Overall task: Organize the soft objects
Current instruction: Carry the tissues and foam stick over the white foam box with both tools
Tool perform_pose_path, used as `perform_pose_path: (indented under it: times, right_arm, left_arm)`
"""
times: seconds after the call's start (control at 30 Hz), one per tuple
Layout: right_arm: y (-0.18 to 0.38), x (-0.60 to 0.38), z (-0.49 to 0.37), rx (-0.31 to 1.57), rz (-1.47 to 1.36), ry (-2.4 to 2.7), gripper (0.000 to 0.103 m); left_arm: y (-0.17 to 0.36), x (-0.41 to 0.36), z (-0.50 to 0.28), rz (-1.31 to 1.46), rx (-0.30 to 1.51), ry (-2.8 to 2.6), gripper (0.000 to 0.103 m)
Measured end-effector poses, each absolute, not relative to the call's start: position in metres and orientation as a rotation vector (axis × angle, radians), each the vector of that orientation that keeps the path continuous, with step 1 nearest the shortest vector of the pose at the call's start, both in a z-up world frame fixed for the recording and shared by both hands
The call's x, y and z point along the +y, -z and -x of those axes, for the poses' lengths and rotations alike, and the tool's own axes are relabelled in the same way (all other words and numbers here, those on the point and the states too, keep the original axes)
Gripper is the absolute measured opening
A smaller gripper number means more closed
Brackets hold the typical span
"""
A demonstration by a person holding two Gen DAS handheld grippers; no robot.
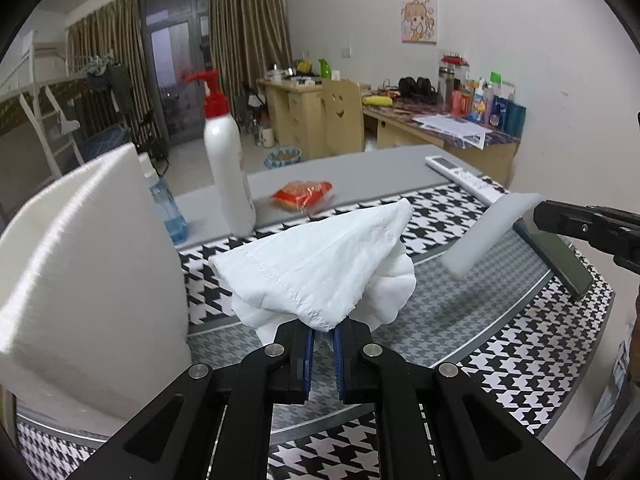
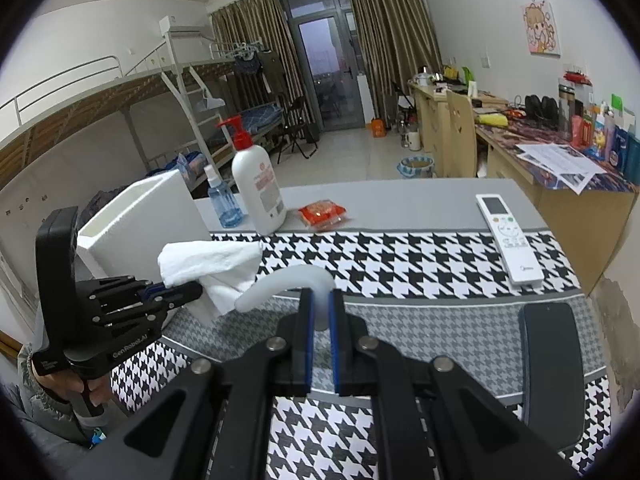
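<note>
My left gripper (image 1: 323,330) is shut on a crumpled white cloth (image 1: 320,264), which hangs lifted above the houndstooth mat (image 1: 500,344). The right wrist view shows the same left gripper (image 2: 196,290) at the left with the cloth (image 2: 212,270) in its tips, next to the open white foam box (image 2: 140,224). My right gripper (image 2: 320,308) is shut on a bent strip of white foam (image 2: 280,282) that arches up and to the left. In the left wrist view that foam strip (image 1: 488,232) sticks out from the right gripper (image 1: 540,212) at the right edge.
The foam box (image 1: 92,264) looms close on the left. On the grey table (image 2: 400,200) behind the mat stand a white pump bottle (image 2: 258,188), a blue spray bottle (image 2: 224,200), a red snack packet (image 2: 322,214) and a white remote (image 2: 508,236). A dark phone (image 2: 554,364) lies at the right.
</note>
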State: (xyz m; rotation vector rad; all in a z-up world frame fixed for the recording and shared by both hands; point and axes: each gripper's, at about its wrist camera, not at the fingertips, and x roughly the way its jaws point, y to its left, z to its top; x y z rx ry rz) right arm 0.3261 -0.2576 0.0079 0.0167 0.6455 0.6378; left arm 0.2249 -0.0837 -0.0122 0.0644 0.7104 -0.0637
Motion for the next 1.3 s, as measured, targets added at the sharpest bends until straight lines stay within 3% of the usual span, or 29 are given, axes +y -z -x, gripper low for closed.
perform_pose_path:
  times: [1.3]
  right_arm:
    - [-0.05, -0.233, -0.315, 0.509, -0.023, -0.71, 0.009]
  left_arm:
    - [-0.053, -0.065, -0.192, -0.077, 0.52, 0.015, 0.009]
